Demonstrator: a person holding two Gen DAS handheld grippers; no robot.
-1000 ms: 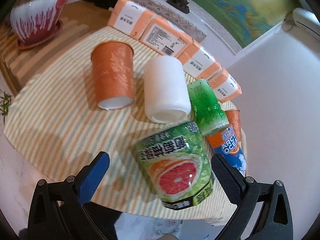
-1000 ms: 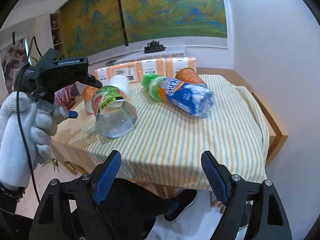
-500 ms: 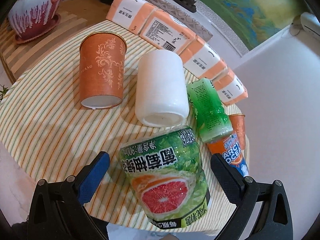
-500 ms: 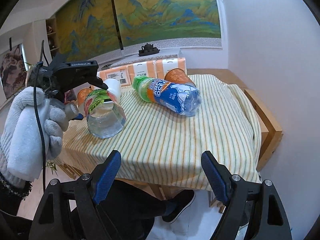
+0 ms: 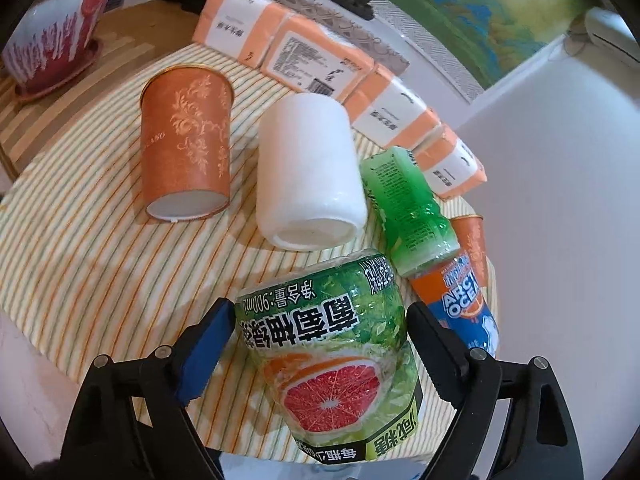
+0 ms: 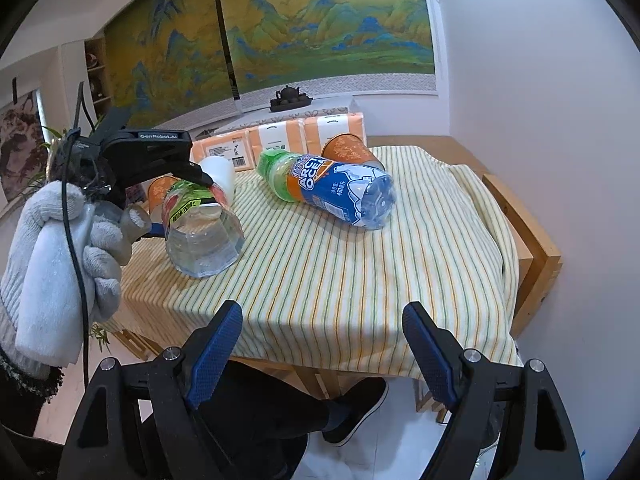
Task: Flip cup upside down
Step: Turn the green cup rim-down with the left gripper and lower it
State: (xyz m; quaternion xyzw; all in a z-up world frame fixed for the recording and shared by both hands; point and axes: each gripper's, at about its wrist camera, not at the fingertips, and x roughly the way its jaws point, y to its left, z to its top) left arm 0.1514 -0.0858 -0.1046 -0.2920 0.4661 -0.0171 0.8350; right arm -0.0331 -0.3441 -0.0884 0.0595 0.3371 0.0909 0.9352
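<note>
An orange paper cup (image 5: 186,148) lies on its side on the striped tablecloth (image 5: 80,264), beside a white foam cup (image 5: 310,172) also on its side. A second orange cup (image 6: 348,152) lies behind the bottles. My left gripper (image 5: 320,320) has its fingers on both sides of a clear grapefruit-label bottle (image 5: 332,356) that lies on the cloth; the pads look in contact with it. From the right wrist view, the left gripper (image 6: 192,200) sits over that bottle (image 6: 204,236). My right gripper (image 6: 322,344) is open and empty, in front of the table's near edge.
An Arctic Ocean bottle (image 6: 340,188) lies on its side mid-table, with a green bottle (image 5: 404,208) by it. Orange-and-white tissue packs (image 5: 320,56) line the back. A red-and-white flower pot (image 5: 52,32) stands at the far left. A wall (image 6: 540,120) is on the right.
My left gripper has moved forward around the grapefruit bottle and narrowed onto it. The right gripper has stayed open and drifted slightly.
</note>
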